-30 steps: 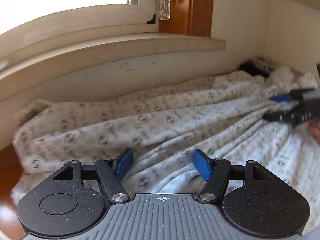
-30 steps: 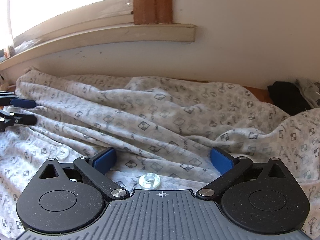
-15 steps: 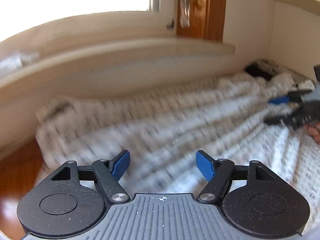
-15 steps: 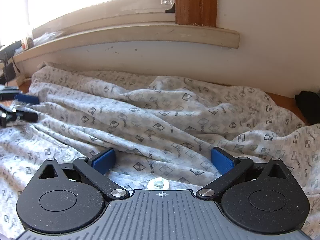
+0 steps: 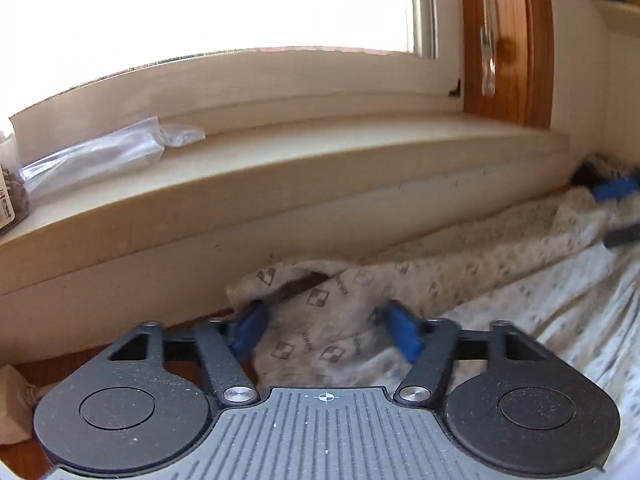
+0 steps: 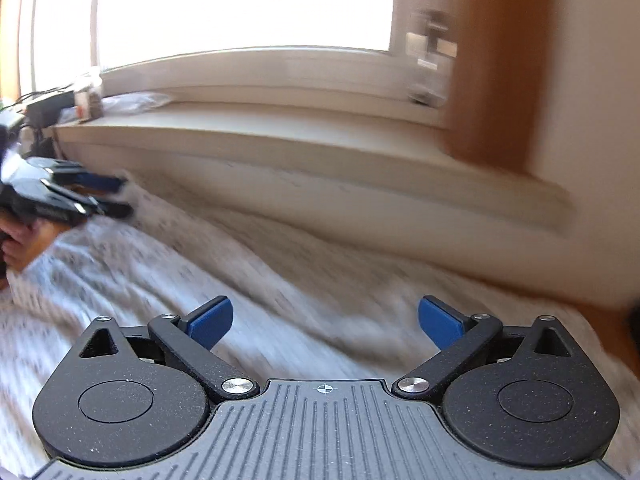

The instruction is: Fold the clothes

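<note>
Patterned garment (image 5: 500,276) spread on the worktop (image 5: 24,372) below the window sill (image 5: 280,168).
Left tongs (image 5: 324,326) stand wide apart around a bunched end of the cloth, pads (image 5: 402,330) beside it but not clamped. Right tongs (image 6: 324,320) hang wide open over the blurred fabric, holding nothing. A clear plastic bag (image 5: 100,156) lies on the sill.

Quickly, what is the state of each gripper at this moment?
Left gripper: open, a fold of the white patterned cloth garment between its fingers, not clamped.
Right gripper: open, holding nothing.
</note>
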Tool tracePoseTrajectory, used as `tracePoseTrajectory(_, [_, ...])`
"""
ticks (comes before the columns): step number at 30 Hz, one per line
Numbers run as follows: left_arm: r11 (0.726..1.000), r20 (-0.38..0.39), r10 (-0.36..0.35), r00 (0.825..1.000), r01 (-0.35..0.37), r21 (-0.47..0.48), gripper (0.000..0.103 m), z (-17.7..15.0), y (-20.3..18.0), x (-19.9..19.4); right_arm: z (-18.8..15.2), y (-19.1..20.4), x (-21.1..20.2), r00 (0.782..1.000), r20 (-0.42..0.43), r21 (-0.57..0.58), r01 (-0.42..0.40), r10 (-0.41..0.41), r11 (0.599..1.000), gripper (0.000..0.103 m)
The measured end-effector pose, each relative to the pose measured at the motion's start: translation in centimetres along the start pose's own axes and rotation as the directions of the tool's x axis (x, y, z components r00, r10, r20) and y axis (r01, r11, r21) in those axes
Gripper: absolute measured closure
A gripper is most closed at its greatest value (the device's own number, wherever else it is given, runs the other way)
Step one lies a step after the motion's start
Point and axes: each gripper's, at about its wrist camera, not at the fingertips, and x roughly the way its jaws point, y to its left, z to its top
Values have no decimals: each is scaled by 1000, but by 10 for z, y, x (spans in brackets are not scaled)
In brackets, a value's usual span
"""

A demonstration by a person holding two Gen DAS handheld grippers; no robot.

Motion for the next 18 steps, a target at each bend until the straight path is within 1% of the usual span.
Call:
tracePoseTrajectory(1, [1000,-9,-23,1000,23,5,61,-2,1,0,8,8,10,1000,2,0,-30,30,1000,9])
tracePoseTrajectory(2, [999,-18,-46,999,46,9,81,-3,2,1,16,18,20,998,1,0,-60,60,998,12])
tracePoseTrajectory(3, [998,-27,-69,997,69,13,91,-5,3,1,23,27,30,996,0,-1,-91,91,996,14])
tracePoseTrajectory(4, [996,-35,-89,995,89,18,92,-7,4,1,31,36,40,992,-2,-2,-122,122,992,19])
tracePoseTrajectory(5, [995,-33,-94,995,95,26,92,-7,5,-2,37,47,49,990,-3,-8,-140,140,990,20])
tracePoseTrajectory(7, [995,-35,-98,995,99,29,92,-10,5,-8,47,70,64,986,-8,-26,-167,167,986,22])
tracePoseTrajectory(11, [991,-61,-131,990,133,29,92,-19,5,-14,62,112,89,973,-22,-54,-229,229,972,24])
tracePoseTrajectory(13, [989,-60,-139,989,141,39,92,-20,3,-16,67,129,101,969,-37,-76,-244,242,967,24])
tracePoseTrajectory(16, [987,-60,-144,988,147,60,92,-21,-1,-18,72,150,115,969,-61,-110,-246,240,963,25])
tracePoseTrajectory(18, [986,-54,-150,987,154,68,92,-21,-3,-20,74,155,126,970,-88,-107,-235,226,966,29])
